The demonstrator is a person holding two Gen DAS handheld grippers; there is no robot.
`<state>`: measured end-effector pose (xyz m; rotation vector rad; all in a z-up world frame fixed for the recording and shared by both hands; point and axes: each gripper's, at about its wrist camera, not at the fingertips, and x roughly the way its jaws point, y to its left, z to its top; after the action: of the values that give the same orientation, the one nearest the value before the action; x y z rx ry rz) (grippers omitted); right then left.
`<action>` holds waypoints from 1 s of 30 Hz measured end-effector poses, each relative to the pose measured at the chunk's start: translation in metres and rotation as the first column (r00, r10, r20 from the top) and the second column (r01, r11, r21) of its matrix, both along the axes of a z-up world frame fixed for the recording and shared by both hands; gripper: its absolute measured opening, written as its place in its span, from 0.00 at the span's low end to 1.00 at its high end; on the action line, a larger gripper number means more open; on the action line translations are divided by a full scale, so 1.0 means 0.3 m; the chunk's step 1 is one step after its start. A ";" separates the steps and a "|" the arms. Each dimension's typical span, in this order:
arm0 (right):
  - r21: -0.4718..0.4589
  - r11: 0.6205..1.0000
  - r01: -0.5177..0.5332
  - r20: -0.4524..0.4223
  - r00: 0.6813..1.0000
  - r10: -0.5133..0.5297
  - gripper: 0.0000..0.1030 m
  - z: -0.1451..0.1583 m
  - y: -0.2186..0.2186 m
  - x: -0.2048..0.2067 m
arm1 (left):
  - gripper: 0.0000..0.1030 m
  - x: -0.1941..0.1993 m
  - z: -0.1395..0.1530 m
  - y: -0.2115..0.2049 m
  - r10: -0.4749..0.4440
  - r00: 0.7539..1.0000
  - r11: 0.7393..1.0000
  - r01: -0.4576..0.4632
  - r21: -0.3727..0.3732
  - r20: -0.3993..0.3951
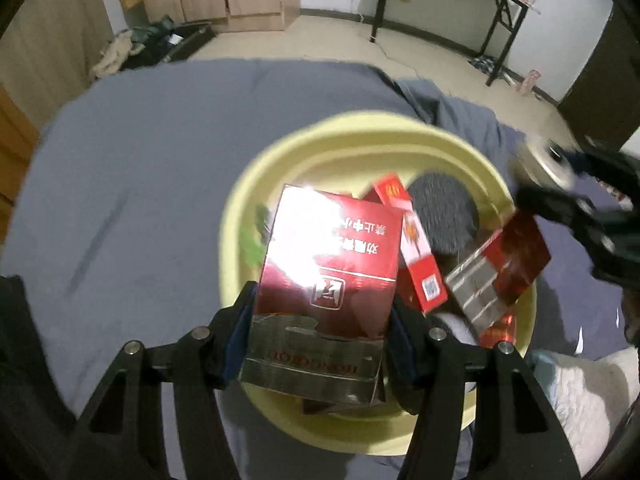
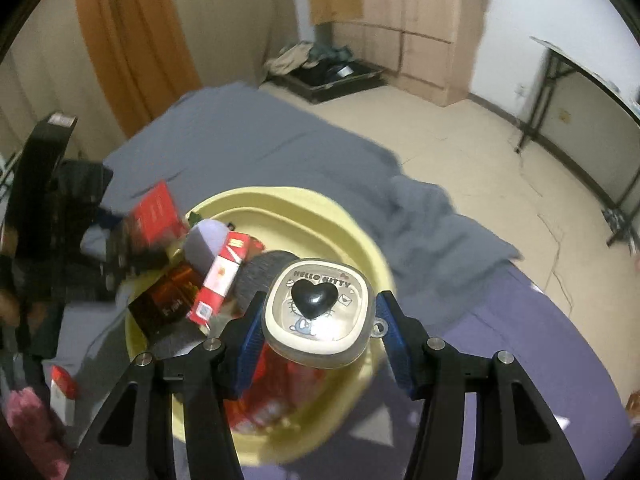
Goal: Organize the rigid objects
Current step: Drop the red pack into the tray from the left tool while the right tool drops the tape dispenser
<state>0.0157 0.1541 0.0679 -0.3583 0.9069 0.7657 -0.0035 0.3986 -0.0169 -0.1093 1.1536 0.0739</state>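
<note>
Left claw [image 1: 322,332]: closed on a red box [image 1: 324,280], held above the yellow basin [image 1: 360,136].
Right claw [image 2: 320,320]: a Hello Kitty case [image 2: 320,316] is gripped between the pads, over the basin's near right rim.

A bed [image 1: 160,152] covered with a grey-blue sheet [image 2: 248,136] carries everything; the sheet is rumpled into folds toward the far right corner, where its edge hangs over the pale floor [image 2: 460,152]; a pale yellow basin [image 1: 360,136] sits directly on the sheet, near the bed's middle; a small red-and-white box [image 2: 64,390] lies on the sheet at the lower left, apart from the basin; something pink [image 2: 32,420] lies beside it, too blurred to identify.
</note>
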 end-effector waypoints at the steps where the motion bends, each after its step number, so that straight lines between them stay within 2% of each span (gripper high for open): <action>1: -0.020 1.000 -0.020 -0.006 1.000 0.020 0.52 -0.023 0.059 0.008 | 0.59 0.001 -0.027 0.000 0.005 1.000 1.000 -0.005 -0.002 -0.009; 4: -0.062 0.996 -0.065 -0.015 0.998 0.064 0.52 -0.077 0.199 0.033 | 0.59 0.000 -0.081 0.001 0.017 1.000 1.000 -0.017 -0.023 -0.005; 7: -0.080 0.992 -0.096 -0.063 0.994 0.091 0.52 -0.157 0.284 0.057 | 0.59 0.011 -0.075 0.006 0.022 1.000 0.999 -0.021 -0.037 0.015; 10: -0.135 0.985 -0.107 -0.045 0.994 0.102 0.53 -0.228 0.322 0.068 | 0.64 0.009 -0.067 0.000 0.026 0.999 0.999 -0.024 -0.038 0.032; 11: -0.125 0.986 -0.107 -0.033 0.994 0.104 0.54 -0.222 0.309 0.053 | 0.72 0.000 -0.050 -0.003 0.034 0.998 0.999 -0.032 -0.040 0.050; 12: -0.102 0.990 -0.102 -0.031 0.995 0.099 0.61 -0.226 0.311 0.061 | 0.87 -0.019 -0.033 -0.004 0.047 0.996 0.998 -0.044 -0.038 0.071; 13: -0.074 0.993 -0.089 -0.042 0.995 0.086 0.72 -0.227 0.307 0.071 | 0.95 -0.043 0.002 -0.017 0.067 0.992 0.997 -0.064 -0.032 0.111; 14: -0.037 0.997 -0.074 -0.051 0.996 0.072 0.78 -0.216 0.292 0.065 | 1.00 -0.062 0.028 -0.025 0.078 0.987 0.997 -0.074 -0.034 0.141; 15: 0.011 0.997 -0.070 -0.053 0.996 0.070 0.89 -0.188 0.256 0.058 | 1.00 -0.093 0.061 -0.036 0.085 0.981 0.996 -0.079 -0.044 0.177; 16: 0.076 0.994 -0.078 -0.048 0.996 0.081 0.96 -0.156 0.230 0.057 | 1.00 -0.141 0.096 -0.061 0.103 0.971 0.994 -0.092 -0.060 0.217; 18: 0.153 0.984 -0.086 0.015 0.996 0.085 1.00 -0.085 0.173 0.043 | 1.00 -0.218 0.118 -0.103 0.133 0.959 0.991 -0.120 -0.066 0.250; 20: 0.191 0.973 -0.130 0.058 0.991 0.121 1.00 -0.047 0.099 0.025 | 1.00 -0.323 0.095 -0.167 0.146 0.956 0.989 -0.138 -0.050 0.253; 22: 0.179 0.970 -0.164 0.111 0.983 0.145 1.00 -0.040 0.010 0.002 | 1.00 -0.430 0.041 -0.227 0.147 0.961 0.989 -0.139 -0.053 0.235; 24: 0.151 0.971 -0.184 0.133 0.977 0.164 1.00 -0.072 -0.083 -0.013 | 1.00 -0.497 -0.022 -0.260 0.135 0.962 0.988 -0.112 -0.110 0.236; 25: 0.134 0.971 -0.200 0.115 0.976 0.185 1.00 -0.109 -0.142 -0.021 | 1.00 -0.513 -0.058 -0.276 0.135 0.964 0.986 -0.107 -0.131 0.228; 27: 0.104 0.969 -0.224 0.073 0.973 0.217 1.00 -0.168 -0.212 -0.037 | 1.00 -0.523 -0.134 -0.306 0.150 0.971 0.984 -0.129 -0.124 0.186; 30: -0.023 0.964 -0.265 0.025 0.964 0.266 1.00 -0.309 -0.247 -0.064 | 1.00 -0.516 -0.193 -0.330 0.184 0.970 0.976 -0.161 -0.147 0.162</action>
<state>-0.0036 0.0799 -0.0247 -0.5133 0.8498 0.9965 -0.1582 0.2996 -0.0747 -0.3286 0.9714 0.1393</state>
